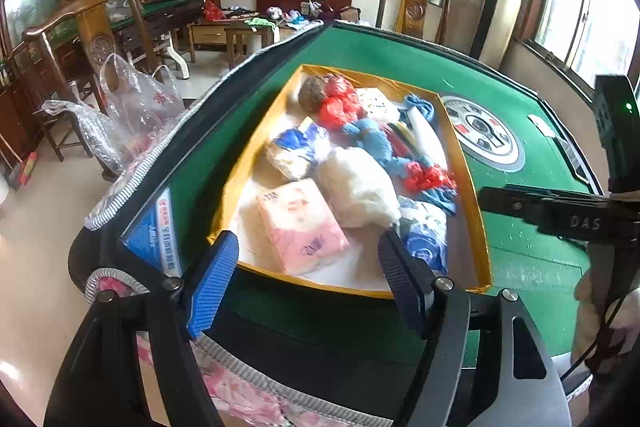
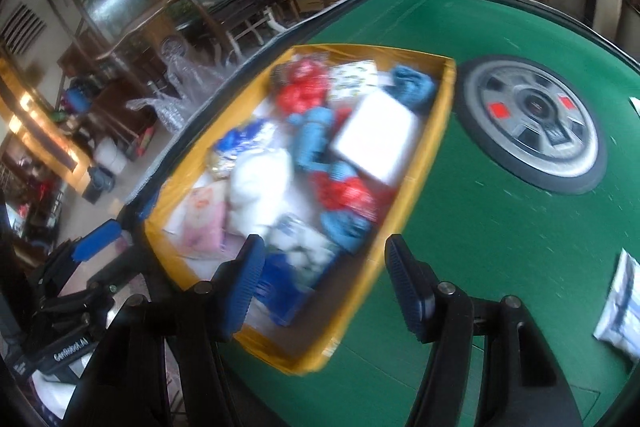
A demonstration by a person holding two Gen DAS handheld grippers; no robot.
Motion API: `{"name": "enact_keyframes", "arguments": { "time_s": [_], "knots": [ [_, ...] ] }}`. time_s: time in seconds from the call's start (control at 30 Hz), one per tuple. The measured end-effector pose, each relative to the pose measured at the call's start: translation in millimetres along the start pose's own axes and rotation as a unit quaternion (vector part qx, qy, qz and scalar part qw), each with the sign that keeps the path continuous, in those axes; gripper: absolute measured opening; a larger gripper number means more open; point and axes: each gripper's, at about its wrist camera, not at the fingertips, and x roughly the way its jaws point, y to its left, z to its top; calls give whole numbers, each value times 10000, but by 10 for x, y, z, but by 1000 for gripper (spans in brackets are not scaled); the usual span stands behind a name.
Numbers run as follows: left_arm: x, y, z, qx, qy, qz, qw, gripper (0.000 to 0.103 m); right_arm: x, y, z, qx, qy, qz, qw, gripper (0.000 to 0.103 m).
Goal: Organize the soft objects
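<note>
From the left wrist, the left gripper (image 1: 308, 267) hangs open and empty over the near rim of the yellow box (image 1: 464, 163), which sits on the green table (image 1: 532, 259) near its left edge and holds a pink tissue pack (image 1: 300, 227), white stuffing (image 1: 356, 187) and red and blue soft pieces; the other tool reads "DAS". From the right wrist, blurred, the right gripper (image 2: 324, 283) is likewise open and empty at the box's near corner, with bare green felt to the right around the round centre panel (image 2: 532, 127) and a white packet (image 2: 620, 303) lying apart near the edge.
</note>
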Motion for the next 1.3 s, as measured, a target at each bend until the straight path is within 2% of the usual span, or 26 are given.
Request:
{"name": "enact_keyframes", "arguments": {
  "time_s": [0.07,0.2,0.37,0.47,0.53,0.57,0.6,0.63,0.67,0.73,0.8,0.87,0.93,1.0,1.07,1.13,1.2,1.23,1.3],
  "knots": [
    [-9,-54,-9,60,39,-75,9999,72,-84,-182,-65,126,-45,-57,9999,58],
    [-21,-167,-24,104,77,-331,9994,76,-370,-707,-214,484,-231,-501,9973,58],
    [11,-366,-42,147,102,-594,9981,76,-832,-1586,-466,1462,-509,-947,9834,58],
    [-176,-400,-15,-14,-461,-620,9970,76,-1054,-1989,-620,1920,-663,-1261,9710,58],
    [-424,-377,7,-108,-1156,-268,9929,77,-1161,-2136,-708,2083,-759,-1417,9648,58],
    [-550,-369,11,-129,-1488,-89,9887,83,-1188,-2138,-719,2063,-786,-1455,9644,58],
    [-706,-365,6,-144,-1890,102,9818,90,-1198,-2100,-723,1991,-809,-1478,9654,58],
    [-826,-368,-3,-138,-2195,206,9753,94,-1189,-2019,-711,1866,-829,-1488,9676,58],
    [-934,-370,-11,-111,-2464,257,9688,103,-1168,-1920,-690,1739,-843,-1476,9700,58],
    [-1076,-378,-16,-14,-2797,177,9599,103,-1062,-1680,-630,1442,-873,-1334,9766,58],
    [-1068,-404,33,138,-2686,94,9631,103,-923,-1411,-581,1208,-890,-1069,9829,59],
    [-966,-420,111,181,-2342,4,9720,103,-793,-1186,-552,1047,-880,-821,9872,59],
    [-851,-379,170,20,-2032,-143,9790,103,-604,-925,-500,815,-819,-594,9915,59],
    [-777,-344,170,-174,-1791,-288,9833,103,-469,-640,-488,569,-773,-584,9937,59],
    [-713,-336,161,-207,-1718,-73,9849,103,-418,-440,-493,373,-820,-677,9936,59],
    [-639,-373,149,-104,-1626,379,9859,103,-424,-193,-525,90,-980,-843,9916,60],
    [-576,-386,126,-40,-1596,715,9846,103,-426,2,-570,-117,-1124,-987,9887,70],
    [-553,-373,119,-54,-1572,771,9845,103,-419,38,-583,-168,-1163,-989,9881,75],
    [-504,-305,112,-191,-1485,725,9861,103,-392,164,-613,-291,-1226,-1034,9866,75]
  ]
}}
